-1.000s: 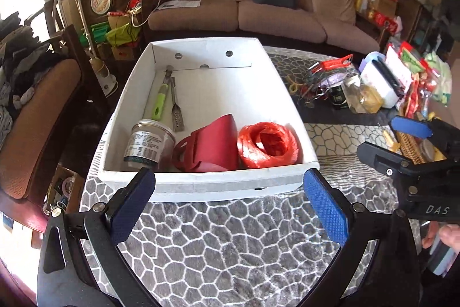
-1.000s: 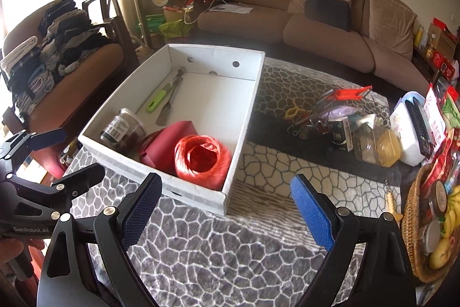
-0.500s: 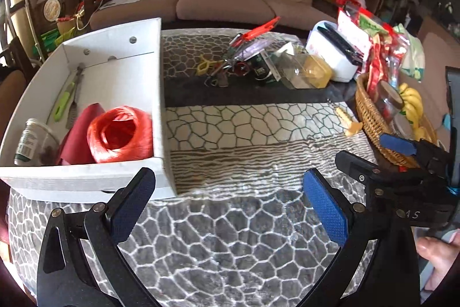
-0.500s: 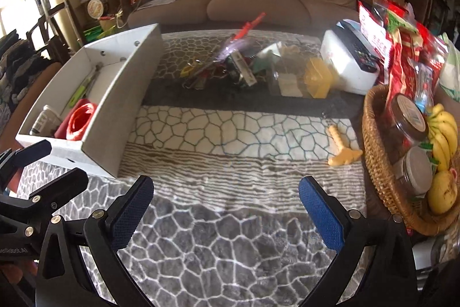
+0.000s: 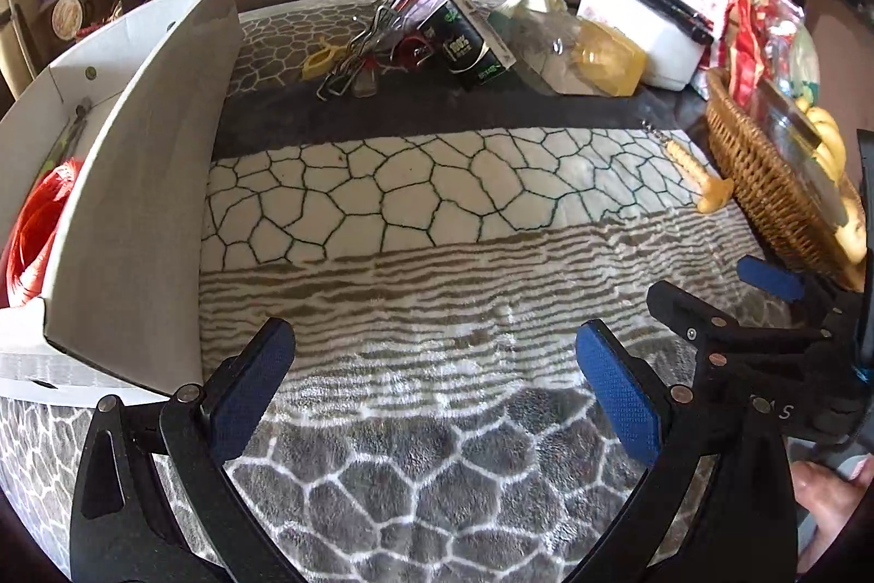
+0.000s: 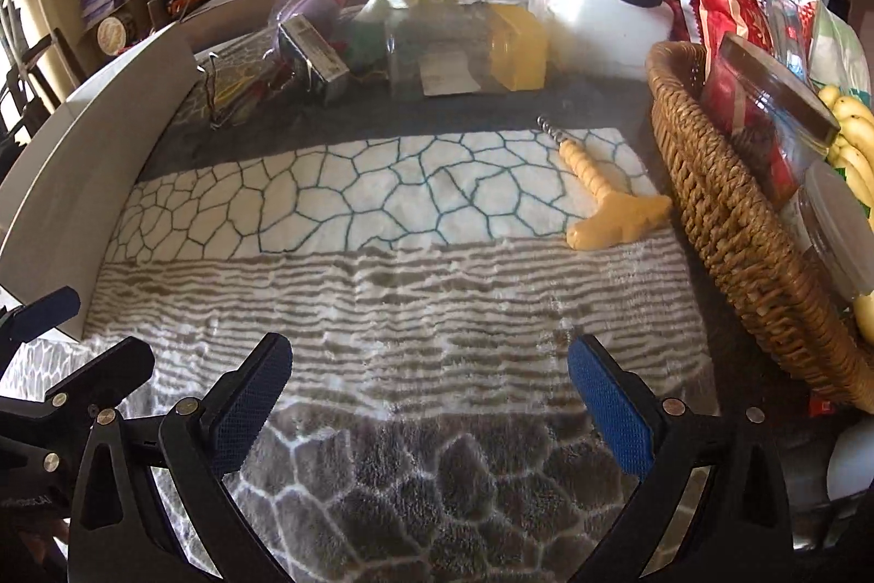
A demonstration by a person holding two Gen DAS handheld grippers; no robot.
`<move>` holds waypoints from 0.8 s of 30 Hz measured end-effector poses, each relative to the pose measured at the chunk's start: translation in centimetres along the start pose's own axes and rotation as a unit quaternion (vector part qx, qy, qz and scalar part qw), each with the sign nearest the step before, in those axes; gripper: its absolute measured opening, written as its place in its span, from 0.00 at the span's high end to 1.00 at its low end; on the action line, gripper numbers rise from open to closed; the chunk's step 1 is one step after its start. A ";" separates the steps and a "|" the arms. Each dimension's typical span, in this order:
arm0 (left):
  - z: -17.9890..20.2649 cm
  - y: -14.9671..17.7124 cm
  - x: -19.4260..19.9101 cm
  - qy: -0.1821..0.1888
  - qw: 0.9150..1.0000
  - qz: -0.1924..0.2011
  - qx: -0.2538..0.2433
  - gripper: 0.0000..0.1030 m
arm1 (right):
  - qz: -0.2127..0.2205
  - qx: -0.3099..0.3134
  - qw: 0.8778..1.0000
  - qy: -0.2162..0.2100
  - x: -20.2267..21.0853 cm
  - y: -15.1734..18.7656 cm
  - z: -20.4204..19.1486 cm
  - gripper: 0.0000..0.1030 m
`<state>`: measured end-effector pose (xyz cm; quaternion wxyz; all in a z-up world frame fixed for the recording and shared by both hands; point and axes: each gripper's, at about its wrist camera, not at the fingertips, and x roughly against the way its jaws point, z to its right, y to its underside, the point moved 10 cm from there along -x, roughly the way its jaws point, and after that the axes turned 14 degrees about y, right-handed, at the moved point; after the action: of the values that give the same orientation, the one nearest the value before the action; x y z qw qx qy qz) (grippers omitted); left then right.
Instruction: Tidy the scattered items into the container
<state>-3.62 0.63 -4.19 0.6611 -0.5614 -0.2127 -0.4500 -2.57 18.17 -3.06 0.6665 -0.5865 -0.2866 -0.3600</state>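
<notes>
**Both grippers empty over the patterned cloth, loose things at the far edge**

In the left wrist view, the white box (image 5: pixel 131 211) fills the 9 o'clock side, with a red ball of twine (image 5: pixel 38 228) showing inside it. The left gripper (image 5: pixel 434 392) sits at 6 o'clock with its blue pads spread wide apart and nothing between them, only the tablecloth (image 5: pixel 415 288) below. Toward 12 o'clock lies a heap of loose things: a yellow clip (image 5: pixel 322 56), a tangle of metal wire (image 5: pixel 355 53), a dark green carton (image 5: pixel 472 47) and a clear jar with a yellow lid (image 5: pixel 595 61) on its side. A yellow-handled corkscrew (image 5: pixel 702 178) lies at 3 o'clock, just beside a wicker basket (image 5: pixel 765 178).

In the right wrist view, the box wall (image 6: pixel 93 168) stands at 9 o'clock. The right gripper (image 6: pixel 429 392) is at 6 o'clock; its jaws have just been opening and now stand at full width, empty. The corkscrew (image 6: pixel 606 195) lies at 2 o'clock on the pale band of the cloth, its handle near the basket (image 6: pixel 726 211). Bananas (image 6: pixel 852 129) rest in the basket at 3 o'clock.
</notes>
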 end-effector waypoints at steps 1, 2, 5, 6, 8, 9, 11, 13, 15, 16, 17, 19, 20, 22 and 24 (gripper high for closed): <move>-0.4 0.1 -0.3 -0.004 1.000 0.001 0.005 0.00 | -0.001 0.007 1.000 0.008 -0.5 0.2 -0.1 0.00; -0.7 0.2 -0.6 -0.004 1.000 0.001 0.012 0.00 | 0.000 0.017 1.000 0.016 -0.9 0.4 -0.2 0.00; -1.4 0.4 -1.4 0.001 1.000 0.002 0.028 0.00 | 0.008 0.039 0.999 0.020 -1.3 0.7 -0.6 0.00; -1.5 0.3 -1.5 0.003 1.000 0.004 0.028 0.00 | 0.011 0.040 0.999 0.022 -1.3 0.6 -0.6 0.00; -1.6 0.3 -1.9 -0.001 1.000 0.002 0.024 0.00 | 0.018 0.031 0.999 0.021 -1.1 0.3 -0.3 0.00; -1.6 0.4 -2.0 0.001 1.000 0.002 0.024 0.00 | 0.020 0.025 0.999 0.021 -1.2 0.2 -0.1 0.00; -1.5 0.5 -2.3 0.004 1.000 0.001 0.025 0.00 | 0.019 0.015 1.000 0.016 -1.3 -0.1 0.1 0.00; -1.4 0.6 -2.6 0.006 1.000 -0.002 0.024 0.00 | 0.018 0.012 1.000 0.010 -1.5 -0.2 0.0 0.00; -1.4 0.6 -2.8 -0.002 1.000 -0.001 0.017 0.00 | 0.019 0.017 1.000 0.004 -1.8 -0.4 -0.5 0.00; -1.3 0.6 -2.9 -0.004 1.000 0.000 0.015 0.00 | 0.019 0.023 1.000 0.005 -1.9 -0.3 -0.7 0.00; -1.3 0.5 -2.9 -0.005 1.000 0.002 0.015 0.00 | 0.017 0.028 0.999 0.009 -2.1 -0.2 -0.8 0.00; -1.3 0.3 -3.0 -0.004 1.000 0.006 0.016 0.00 | 0.014 0.032 0.999 0.009 -2.5 -0.1 -0.8 0.00; -1.3 0.3 -3.1 -0.006 1.000 0.006 0.014 0.00 | 0.015 0.032 0.999 0.007 -2.6 -0.1 -0.7 0.00; -1.2 0.3 -3.4 -0.018 1.000 0.006 0.003 0.00 | 0.016 0.032 0.999 0.008 -2.6 -0.1 -0.5 0.00; -1.2 0.4 -3.5 -0.026 1.000 0.007 -0.004 0.00 | 0.014 0.027 0.999 0.010 -2.9 0.0 -0.2 0.00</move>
<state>-5.36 0.73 -7.51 0.6564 -0.5770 -0.2242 -0.4313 -4.21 18.38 -5.39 0.6902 -0.5686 -0.2810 -0.3484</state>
